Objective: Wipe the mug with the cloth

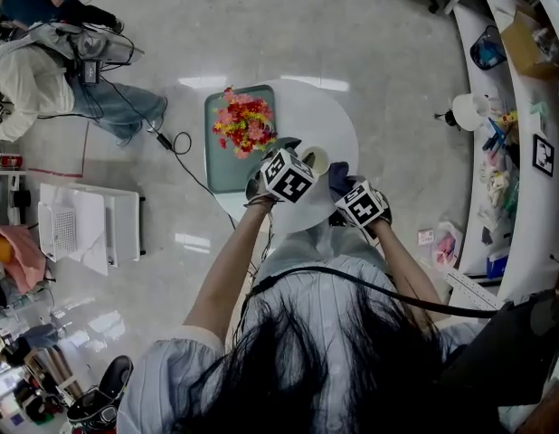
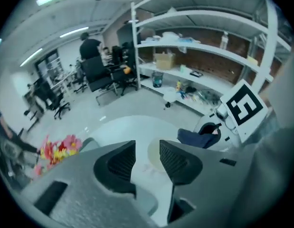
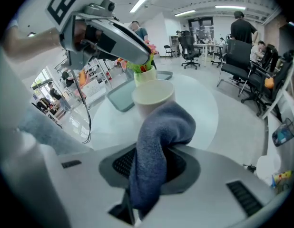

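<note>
Your right gripper [image 3: 151, 163] is clamped on the blue cloth [image 3: 159, 132], which lies against the cream mug [image 3: 152, 95] standing upright on the round table [image 3: 204, 110]. Your left gripper [image 2: 147, 150] has its jaws apart and empty, so treat the wiping as unfinished

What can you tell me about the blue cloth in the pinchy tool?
The fuzzy blue-grey cloth is bunched into one thick, soft fold. The right tool pinches it around the middle between its black ribbed pads. One end hangs down below the tool. The rounded top hump bulges up and seems to press on the side of the cream mug, which stands upright on the round white table.
</note>
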Action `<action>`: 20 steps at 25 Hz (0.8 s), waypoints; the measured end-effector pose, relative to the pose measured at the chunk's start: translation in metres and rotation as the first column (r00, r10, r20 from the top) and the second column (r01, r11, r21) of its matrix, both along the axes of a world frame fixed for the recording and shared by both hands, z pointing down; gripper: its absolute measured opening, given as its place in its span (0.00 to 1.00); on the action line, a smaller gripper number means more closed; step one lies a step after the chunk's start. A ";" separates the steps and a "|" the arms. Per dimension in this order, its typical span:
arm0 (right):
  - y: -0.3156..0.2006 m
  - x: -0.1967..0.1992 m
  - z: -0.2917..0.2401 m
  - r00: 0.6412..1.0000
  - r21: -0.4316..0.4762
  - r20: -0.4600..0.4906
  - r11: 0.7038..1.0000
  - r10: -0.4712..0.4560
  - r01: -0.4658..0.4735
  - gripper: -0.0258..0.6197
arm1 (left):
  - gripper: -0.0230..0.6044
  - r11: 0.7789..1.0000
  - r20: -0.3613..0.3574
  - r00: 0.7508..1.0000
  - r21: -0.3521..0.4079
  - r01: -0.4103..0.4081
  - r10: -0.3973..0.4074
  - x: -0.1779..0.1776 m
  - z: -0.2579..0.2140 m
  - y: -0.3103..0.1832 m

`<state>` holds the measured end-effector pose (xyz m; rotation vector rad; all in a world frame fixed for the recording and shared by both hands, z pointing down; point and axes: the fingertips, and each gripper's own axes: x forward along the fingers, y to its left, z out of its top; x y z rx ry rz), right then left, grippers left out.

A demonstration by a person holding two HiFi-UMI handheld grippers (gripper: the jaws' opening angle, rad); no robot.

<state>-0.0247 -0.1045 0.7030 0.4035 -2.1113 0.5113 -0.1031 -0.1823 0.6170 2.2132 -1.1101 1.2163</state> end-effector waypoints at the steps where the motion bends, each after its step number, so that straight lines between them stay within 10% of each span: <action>1: 0.000 -0.001 0.000 1.000 0.002 0.001 1.000 -0.004 0.004 0.20 | 0.30 0.996 0.036 0.995 -0.003 -0.090 0.090 0.003 0.003 -0.003; 7: -0.004 0.000 0.001 1.000 -0.007 -0.003 1.000 -0.006 0.006 0.20 | 0.29 0.889 0.137 0.879 -0.086 -0.449 0.457 0.018 0.035 -0.006; 14: -0.004 -0.002 0.002 1.000 -0.017 0.001 1.000 -0.003 0.003 0.20 | 0.15 0.724 0.299 0.667 -0.154 -0.672 0.683 0.026 0.061 -0.013; 17: -0.005 -0.003 0.000 1.000 -0.017 0.003 1.000 -0.012 0.012 0.20 | 0.12 0.714 0.278 0.662 -0.172 -0.679 0.696 0.030 0.066 -0.012; 20: -0.004 -0.006 -0.003 1.000 -0.019 0.007 0.999 -0.026 0.026 0.20 | 0.11 0.747 0.227 0.712 -0.176 -0.641 0.664 0.031 0.068 -0.010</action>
